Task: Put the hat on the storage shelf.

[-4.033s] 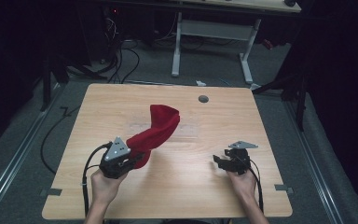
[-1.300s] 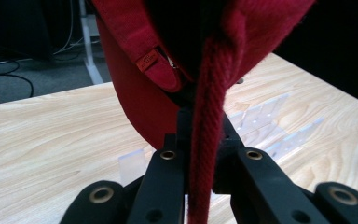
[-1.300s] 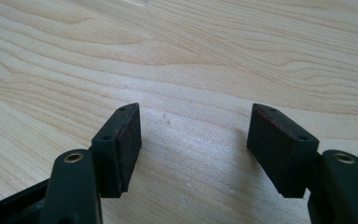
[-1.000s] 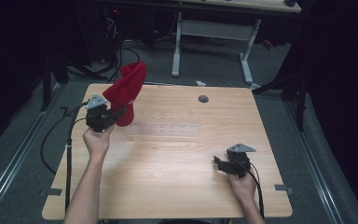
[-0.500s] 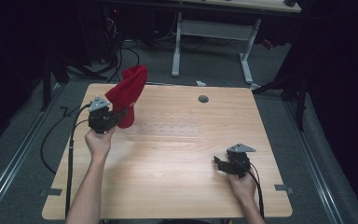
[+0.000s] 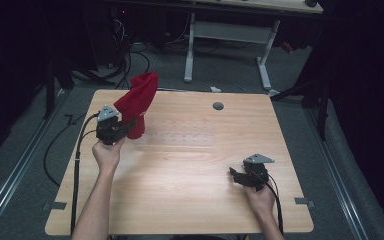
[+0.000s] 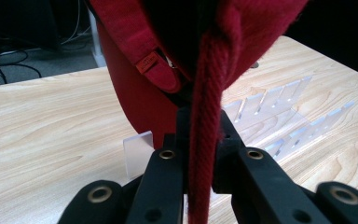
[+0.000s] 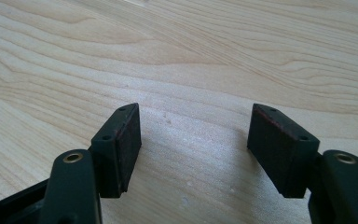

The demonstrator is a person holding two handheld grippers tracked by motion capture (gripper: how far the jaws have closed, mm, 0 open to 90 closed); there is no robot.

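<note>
at the left, our left gripper (image 6: pixel 126 129) has its fingers clenched on the red cap (image 6: pixel 136 102), which it holds up over the tabletop's (image 6: pixel 180 200) far left corner, above a clear plastic rack (image 7: pixel 279 116). we judge the step is to set the cap down gently, so we'd lower slowly and let go only once it rests. at the right, our right gripper (image 6: pixel 236 177) lies on the bare wood, fingers released and holding nothing. the room around is dark, with cables (image 6: pixel 130 55) and a desk frame (image 6: pixel 230 35) beyond.

Red cloth (image 6: pixel 136 100), black grippers (grey top plates), pale wood-grain table (image 6: pixel 190 190).
</note>
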